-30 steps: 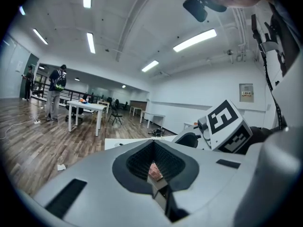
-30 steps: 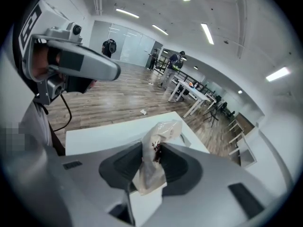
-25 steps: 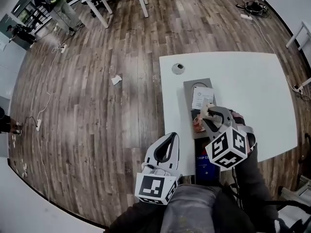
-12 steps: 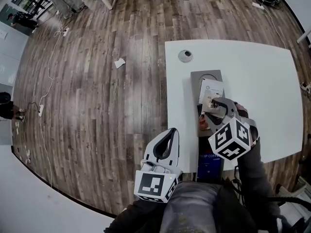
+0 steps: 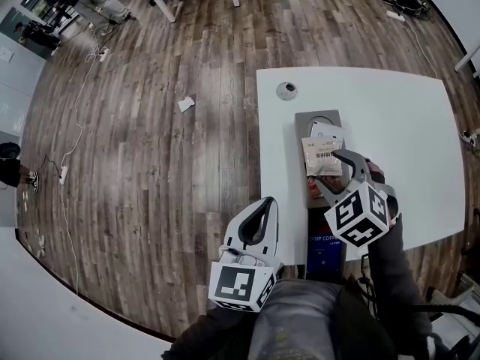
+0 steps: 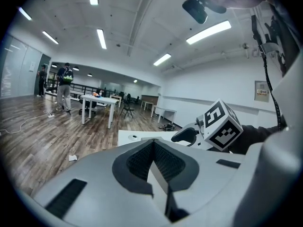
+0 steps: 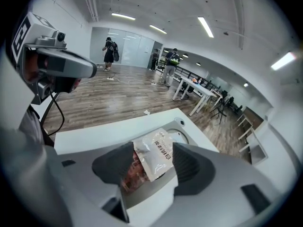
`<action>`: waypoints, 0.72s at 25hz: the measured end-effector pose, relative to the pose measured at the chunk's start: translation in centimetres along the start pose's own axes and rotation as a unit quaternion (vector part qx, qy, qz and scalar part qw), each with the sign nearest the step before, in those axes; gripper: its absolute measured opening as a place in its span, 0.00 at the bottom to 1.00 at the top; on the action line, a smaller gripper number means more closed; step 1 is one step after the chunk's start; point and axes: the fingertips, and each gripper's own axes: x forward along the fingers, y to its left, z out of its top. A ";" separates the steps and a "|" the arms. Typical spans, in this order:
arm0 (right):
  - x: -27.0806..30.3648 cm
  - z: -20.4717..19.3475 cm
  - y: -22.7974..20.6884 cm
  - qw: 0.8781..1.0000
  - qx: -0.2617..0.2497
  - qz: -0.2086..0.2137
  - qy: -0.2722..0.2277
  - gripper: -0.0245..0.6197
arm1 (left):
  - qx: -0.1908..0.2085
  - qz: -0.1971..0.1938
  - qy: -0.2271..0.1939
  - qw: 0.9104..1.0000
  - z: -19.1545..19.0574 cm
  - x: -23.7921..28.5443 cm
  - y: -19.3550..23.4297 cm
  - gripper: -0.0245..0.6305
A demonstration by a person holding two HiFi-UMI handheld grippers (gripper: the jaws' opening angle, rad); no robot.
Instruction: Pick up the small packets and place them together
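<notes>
1. Packets (image 5: 321, 172) sit on the grey tray (image 5: 304, 122) on the white table (image 5: 397, 126).
2. Left gripper (image 5: 264, 205): jaws together, empty, held off the table edge as before.
3. Right gripper (image 5: 328, 169): jaws just opened and now wide apart, with the packet between them unpinched.
4. White packet (image 5: 324, 156): earlier pinched at the jaw tips, now flat on the tray and overlapping the red packet (image 5: 312, 190).

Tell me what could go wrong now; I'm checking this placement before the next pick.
The right gripper's jaws have just been opening, with the white packet lying unpressed between them; pulling back carelessly might drag it off the red packet. The blue box sits at the table's near edge below that gripper and could be knocked.
</notes>
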 end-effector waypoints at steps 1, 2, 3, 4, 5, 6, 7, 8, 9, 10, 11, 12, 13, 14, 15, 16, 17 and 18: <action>-0.4 0.1 0.0 1.000 0.000 -0.005 -0.002 0.42 | 0.001 -0.003 -0.004 1.000 0.1 -0.2 -0.2 0.04; -0.8 0.2 0.0 1.000 0.000 -0.010 -0.003 0.42 | 0.003 -0.007 -0.007 1.000 0.3 -0.4 -0.3 0.04; -1.3 0.3 0.1 1.000 0.000 -0.015 -0.004 0.42 | 0.005 -0.011 -0.011 1.000 0.4 -0.6 -0.5 0.04; -1.8 0.4 0.2 1.000 0.001 -0.021 -0.004 0.42 | 0.006 -0.016 -0.015 1.000 0.5 -0.9 -0.8 0.04; -2.4 0.4 0.4 1.000 0.001 -0.026 -0.004 0.42 | 0.007 -0.020 -0.018 1.000 0.7 -1.3 -1.0 0.04; -2.9 0.4 0.7 1.000 0.002 -0.030 -0.004 0.42 | 0.008 -0.025 -0.020 0.999 0.9 -1.7 -1.2 0.04; -3.5 0.4 1.0 0.999 0.004 -0.034 -0.003 0.42 | 0.009 -0.030 -0.023 0.999 1.1 -2.1 -1.5 0.04; -4.0 0.3 1.3 0.999 0.005 -0.038 -0.002 0.42 | 0.010 -0.035 -0.025 0.999 1.2 -2.4 -1.8 0.04; -4.5 0.1 1.6 0.999 0.007 -0.042 -0.001 0.42 | 0.012 -0.042 -0.028 0.999 1.3 -2.8 -2.1 0.04; -5.0 -0.1 2.0 0.999 0.009 -0.046 0.001 0.42 | 0.015 -0.048 -0.030 0.998 1.4 -3.1 -2.4 0.04; -5.4 -0.4 2.3 0.999 0.011 -0.049 0.002 0.42 | 0.017 -0.055 -0.031 0.998 1.4 -3.3 -2.8 0.04; -5.8 -0.8 2.8 0.999 0.015 -0.052 0.005 0.42 | 0.019 -0.062 -0.032 0.997 1.3 -3.6 -3.1 0.04; -6.0 -1.2 3.4 0.998 0.019 -0.053 0.008 0.42 | 0.021 -0.069 -0.030 0.997 1.1 -3.9 -3.4 0.04; -6.3 -1.7 4.1 0.998 0.024 -0.052 0.012 0.42 | 0.023 -0.075 -0.027 0.997 0.8 -4.2 -3.7 0.04; -6.4 -2.2 4.9 0.998 0.030 -0.051 0.015 0.42 | 0.024 -0.081 -0.023 0.996 0.4 -4.5 -3.9 0.04; -6.6 -2.7 5.8 0.998 0.035 -0.047 0.019 0.42 | 0.026 -0.088 -0.020 0.996 0.1 -4.8 -4.2 0.04; -6.7 -3.1 6.7 0.998 0.040 -0.043 0.023 0.42 | 0.027 -0.094 -0.016 0.995 -0.1 -5.1 -4.4 0.04; -6.8 -3.6 7.7 0.998 0.043 -0.037 0.028 0.42 | 0.029 -0.099 -0.013 0.995 -0.3 -5.5 -4.7 0.04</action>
